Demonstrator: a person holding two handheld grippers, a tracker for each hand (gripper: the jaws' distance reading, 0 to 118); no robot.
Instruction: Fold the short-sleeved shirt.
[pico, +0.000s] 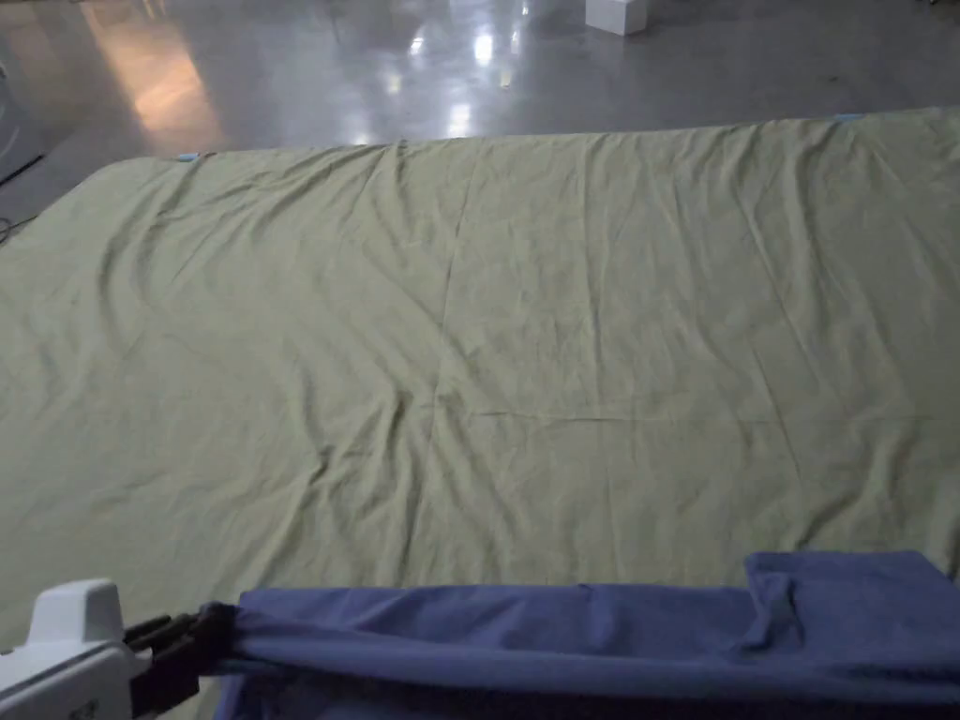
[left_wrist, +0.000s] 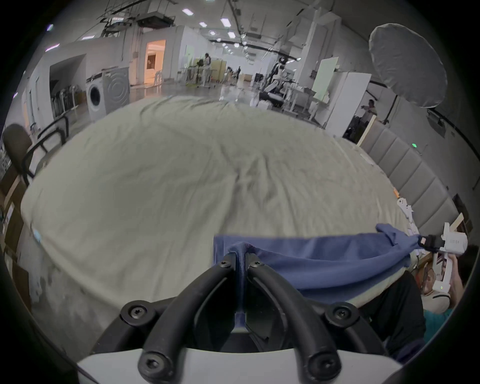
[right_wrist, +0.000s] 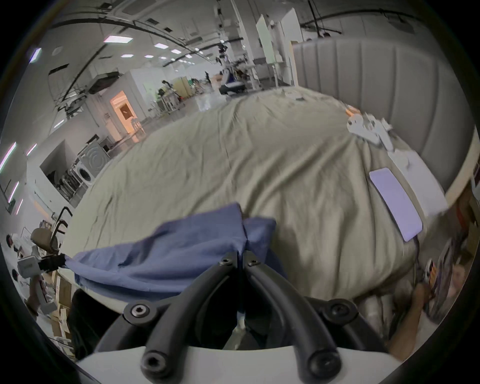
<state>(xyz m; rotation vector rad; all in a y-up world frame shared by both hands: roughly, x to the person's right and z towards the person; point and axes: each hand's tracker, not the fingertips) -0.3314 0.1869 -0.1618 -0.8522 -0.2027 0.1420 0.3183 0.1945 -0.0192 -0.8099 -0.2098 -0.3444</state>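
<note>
Blue fabric of the short-sleeved shirt (pico: 581, 637) hangs stretched along the near edge of the bed (pico: 487, 356), pulled into a taut band between the two tools. At its left end the left hand-held gripper (pico: 202, 630) has both jaws pinched tight on a bunched corner; in the left gripper view the black jaws meet on a narrow ridge of the shirt (left_wrist: 324, 256) running up between them. At the other end the right hand-held gripper (right_wrist: 240, 256) is likewise clamped on the cloth, its jaws pressed together with a thin fold of the shirt (right_wrist: 181, 256) caught between the tips. A folded flap of the shirt lies on the bedsheet near the right end, where the sleeve area doubles over. The pale green sheet around it is wrinkled and spread flat. Farther right on the bed, near the padded headboard (right_wrist: 389, 85), rest a phone (right_wrist: 396, 204) and some white parts (right_wrist: 368, 128). Beyond the bed lies a glossy grey floor (pico: 450, 66) with a white box (pico: 616, 14).
</note>
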